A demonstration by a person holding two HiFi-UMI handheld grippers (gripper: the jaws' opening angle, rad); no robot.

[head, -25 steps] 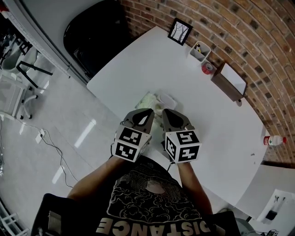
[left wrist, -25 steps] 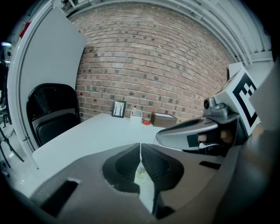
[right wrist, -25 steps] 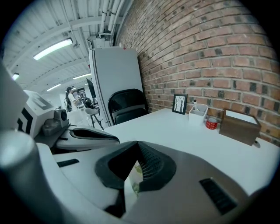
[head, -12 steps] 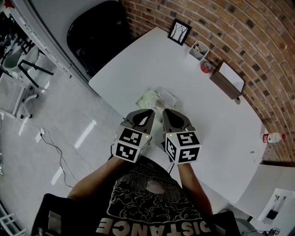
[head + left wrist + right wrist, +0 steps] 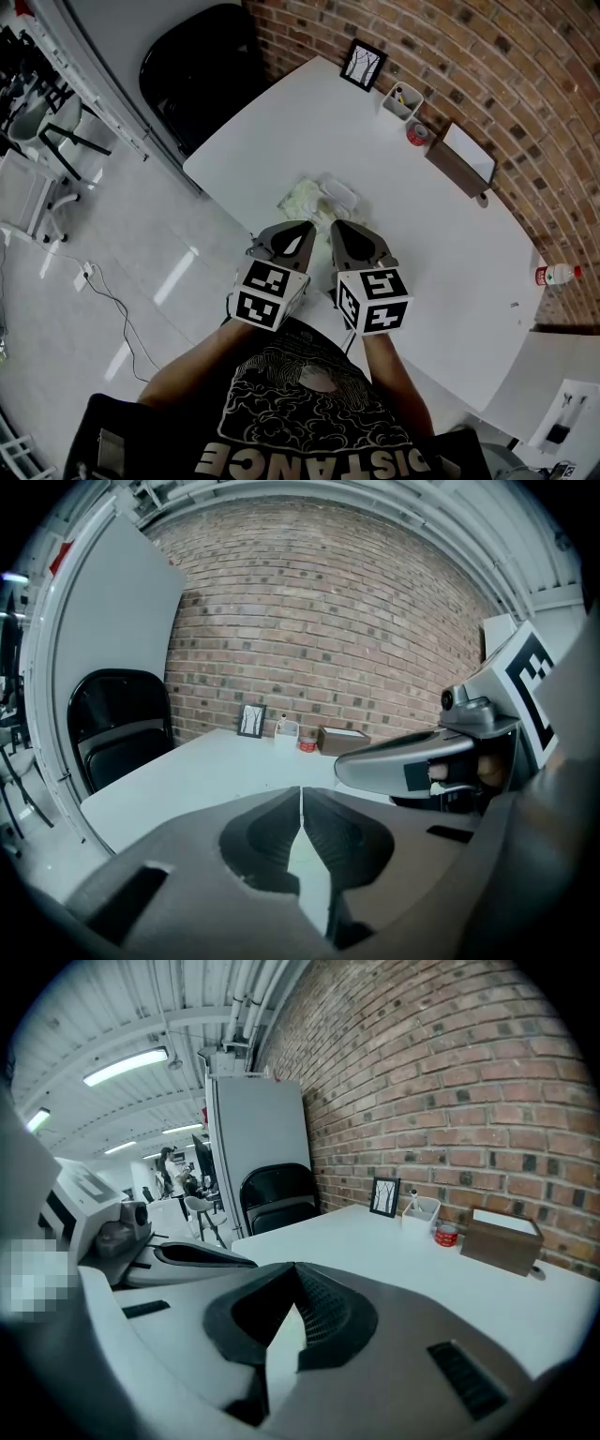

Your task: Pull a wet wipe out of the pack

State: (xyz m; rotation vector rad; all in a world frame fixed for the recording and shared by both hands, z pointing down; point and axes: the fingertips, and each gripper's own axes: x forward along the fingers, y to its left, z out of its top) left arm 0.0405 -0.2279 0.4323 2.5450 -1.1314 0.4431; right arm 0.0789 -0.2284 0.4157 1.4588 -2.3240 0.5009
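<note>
A pale green wet wipe pack (image 5: pixel 309 197) with a white lid lies on the white table (image 5: pixel 394 187), just beyond both grippers in the head view. My left gripper (image 5: pixel 298 228) is held over the table's near edge, jaws closed together with nothing between them. My right gripper (image 5: pixel 339 228) is beside it, also shut and empty. In the left gripper view the left gripper (image 5: pixel 301 799) has its tips meeting, and the right gripper's body shows at the right. In the right gripper view the right gripper (image 5: pixel 294 1274) is closed too. The pack is hidden in both gripper views.
Along the brick wall stand a framed picture (image 5: pixel 365 64), a white pen cup (image 5: pixel 403 101), a red can (image 5: pixel 418 133) and a brown box (image 5: pixel 461 161). A bottle (image 5: pixel 553 275) stands at the far right. A black chair (image 5: pixel 202 66) sits left of the table.
The view has shifted slightly, so the pack and table appear a little farther up. Both grippers keep their place and stay shut.
</note>
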